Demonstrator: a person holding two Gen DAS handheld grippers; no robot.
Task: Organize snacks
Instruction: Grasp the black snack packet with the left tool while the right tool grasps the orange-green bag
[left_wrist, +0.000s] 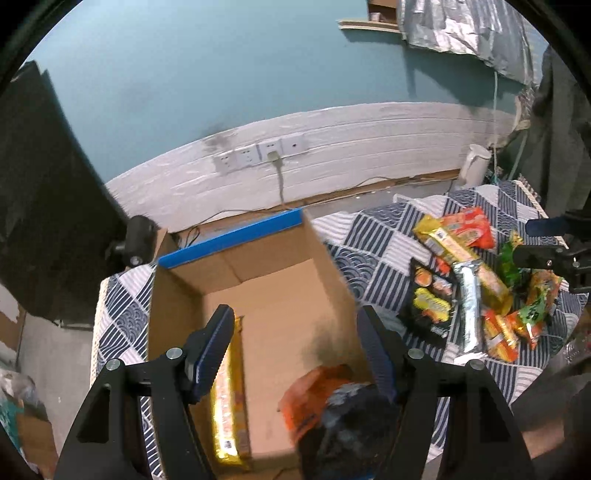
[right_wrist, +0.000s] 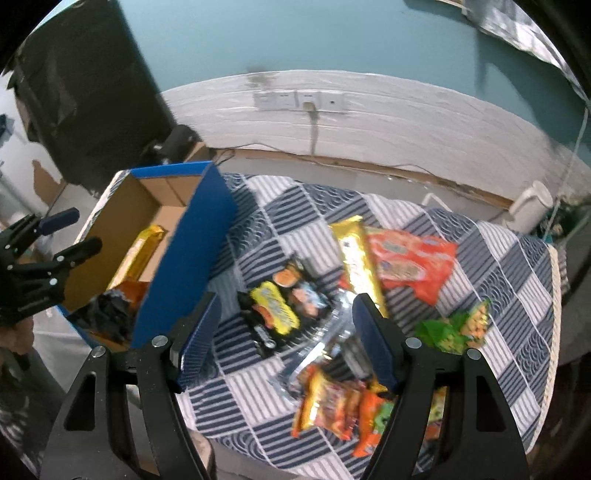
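Judging by what lies where, the sorting is barely begun: the cardboard box (left_wrist: 280, 295) holds only a gold biscuit pack (left_wrist: 229, 398) along its 9 o'clock wall and an orange-and-black packet (left_wrist: 332, 402) at its 6 o'clock end. Most snacks (right_wrist: 354, 295) are heaped on the checked worktop (right_wrist: 498, 280), at the box's 3 o'clock. The left gripper (left_wrist: 295, 354) hangs over the box, fingers spread and empty; the right gripper (right_wrist: 284, 336) hovers over the heap, fingers likewise apart, holding nothing.

A lived-in home room, judging by the teal painted wall (left_wrist: 184, 74) over white panelling with a row of white wall sockets (left_wrist: 258, 153), the blue-and-white patterned tablecloth (right_wrist: 498, 277), a white plastic kettle (right_wrist: 532, 206) and striped grey fabric (left_wrist: 461, 26) hanging above.
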